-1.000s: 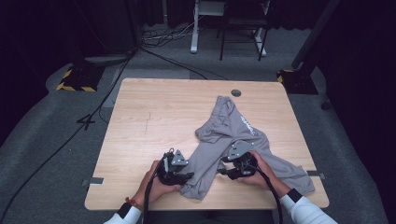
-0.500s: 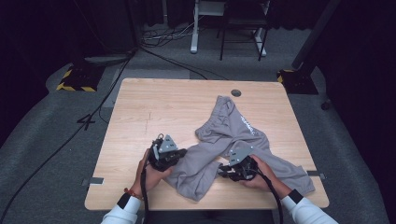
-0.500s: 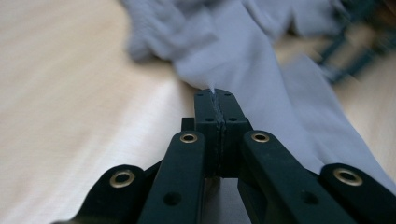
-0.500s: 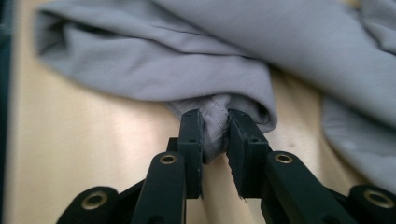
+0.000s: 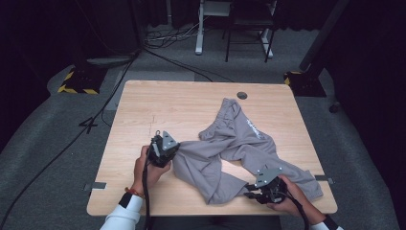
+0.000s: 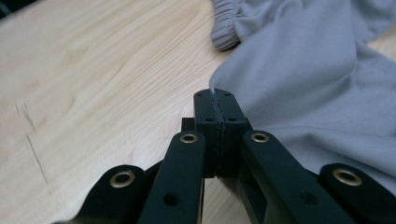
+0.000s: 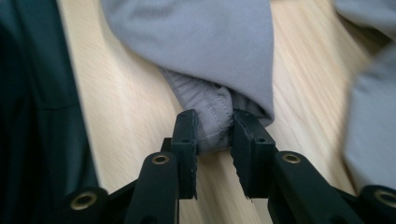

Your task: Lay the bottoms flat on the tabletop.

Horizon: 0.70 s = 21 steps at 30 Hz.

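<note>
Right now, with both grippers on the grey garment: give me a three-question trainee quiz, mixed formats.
1. True or false: the left gripper has its jaws shut on an edge of the grey garment.
2. What does the right gripper pinch? A) a bunched seam of the garment B) a cable C) the table edge
3. Fill in: in the high view, the waistband lies toward the table's ____ edge.

Key: 1 true; 2 A; 3 far

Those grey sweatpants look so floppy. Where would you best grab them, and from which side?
At an edge, coming in low from the table's near side. The grey sweatpants lie flat, so only edges and thick seams offer something to pinch. The left hand-held gripper is shut on a thin edge; the right hand-held gripper clamps a bunched, stitched hem.
</note>
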### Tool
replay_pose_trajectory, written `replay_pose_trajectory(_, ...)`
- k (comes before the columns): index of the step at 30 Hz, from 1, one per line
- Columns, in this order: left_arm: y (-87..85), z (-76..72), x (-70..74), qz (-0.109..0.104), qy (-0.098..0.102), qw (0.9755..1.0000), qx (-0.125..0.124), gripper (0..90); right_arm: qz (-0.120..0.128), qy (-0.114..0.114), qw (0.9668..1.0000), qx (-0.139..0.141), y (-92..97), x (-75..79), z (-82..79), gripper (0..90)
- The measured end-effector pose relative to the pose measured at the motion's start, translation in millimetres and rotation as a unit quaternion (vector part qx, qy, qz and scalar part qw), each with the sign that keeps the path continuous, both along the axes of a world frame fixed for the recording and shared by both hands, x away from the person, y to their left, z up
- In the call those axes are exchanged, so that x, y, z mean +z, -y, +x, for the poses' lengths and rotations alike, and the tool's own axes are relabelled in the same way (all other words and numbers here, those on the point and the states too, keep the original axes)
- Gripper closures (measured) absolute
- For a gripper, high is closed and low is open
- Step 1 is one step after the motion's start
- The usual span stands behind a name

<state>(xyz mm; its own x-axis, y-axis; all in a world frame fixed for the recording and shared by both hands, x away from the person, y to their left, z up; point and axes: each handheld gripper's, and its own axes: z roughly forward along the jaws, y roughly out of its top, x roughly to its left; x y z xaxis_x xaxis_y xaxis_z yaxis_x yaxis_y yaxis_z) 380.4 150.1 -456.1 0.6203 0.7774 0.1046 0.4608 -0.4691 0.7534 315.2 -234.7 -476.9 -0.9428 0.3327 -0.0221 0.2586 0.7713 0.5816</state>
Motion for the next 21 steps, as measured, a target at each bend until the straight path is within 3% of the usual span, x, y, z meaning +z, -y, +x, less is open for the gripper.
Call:
replay_pose_trajectory(1, -6.9, 2.3, -1.8, 0.002, -0.003, 0.9999, 0.014, 89.4, 0.0, 0.0, 1.0, 0.0, 0.0, 0.0, 0.0, 71.6)
replay_pose_trajectory(3, -23.5, 7.8, -5.5, -0.017, -0.017, 0.9988, 0.043, 89.3, 0.008, 0.008, 0.9996, -0.025, 8.3, 1.0, 1.8, 71.7)
replay_pose_trajectory(4, -28.4, 9.7, -6.8, -0.015, -0.02, 0.9984, 0.052, 89.3, 0.006, 0.008, 0.9993, -0.037, 15.5, 2.5, 5.0, 71.7)
replay_pose_trajectory(6, -38.0, 13.6, -11.5, -0.017, -0.033, 0.9964, 0.076, 89.3, 0.011, 0.004, 0.9992, -0.039, 18.8, 3.0, 6.7, 71.6)
replay_pose_trajectory(7, -44.9, 15.8, -14.9, -0.015, -0.04, 0.9943, 0.098, 89.1, 0.001, -0.002, 0.9991, -0.043, 23.5, 3.4, 7.7, 74.2)
replay_pose_trajectory(9, -48.5, 16.1, -15.5, -0.021, -0.045, 0.9929, 0.109, 88.5, -0.001, -0.001, 0.999, -0.044, 24.9, 3.4, 7.2, 70.8)
replay_pose_trajectory(10, -51.1, 15.8, -15.6, -0.036, -0.049, 0.992, 0.111, 84.1, 0.003, -0.004, 0.9991, -0.043, 26.7, 3.1, 7.0, 65.8)
replay_pose_trajectory(11, -51.5, 14.6, -15.3, -0.052, -0.053, 0.9922, 0.1, 67.7, 0.013, 0.003, 0.9984, -0.054, 27.5, 4.2, 6.8, 58.5)
replay_pose_trajectory(14, -43.4, 4.2, -9.7, -0.062, -0.048, 0.9954, 0.055, 61.1, 0.037, 0.031, 0.9981, -0.039, 18.7, 11.0, 4.2, 58.5)
replay_pose_trajectory(15, -38.8, 0.0, -8.0, -0.073, -0.04, 0.9958, 0.039, 61.1, 0.037, 0.031, 0.9981, -0.039, 18.7, 11.0, 4.2, 58.5)
replay_pose_trajectory(16, -34.2, -3.8, -6.3, -0.074, -0.035, 0.9965, 0.017, 54.6, 0.052, 0.049, 0.9971, -0.026, 6.9, 17.0, 3.2, 55.7)
replay_pose_trajectory(17, -28.0, -6.9, -5.5, -0.068, -0.033, 0.9971, 0.002, 54.6, 0.052, 0.049, 0.9971, -0.026, 6.9, 17.0, 3.2, 55.7)
replay_pose_trajectory(18, -21.5, -9.2, -5.6, -0.064, -0.032, 0.9973, -0.011, 49.5, 0.07, 0.053, 0.9961, -0.014, -7.5, 20.7, 4.7, 54.2)
replay_pose_trajectory(19, -15.9, -10.0, -6.4, -0.063, -0.029, 0.9973, -0.023, 49.5, 0.07, 0.053, 0.9961, -0.014, -7.5, 20.7, 4.7, 54.2)
replay_pose_trajectory(20, -10.9, -9.6, -7.2, -0.057, -0.033, 0.9969, -0.043, 42.0, 0.072, 0.053, 0.9959, 0.004, -25.5, 20.2, 7.0, 52.2)
replay_pose_trajectory(21, -5.4, -9.7, -8.8, -0.047, -0.037, 0.9967, -0.054, 42.0, 0.072, 0.053, 0.9959, 0.004, -25.5, 20.2, 7.0, 52.2)
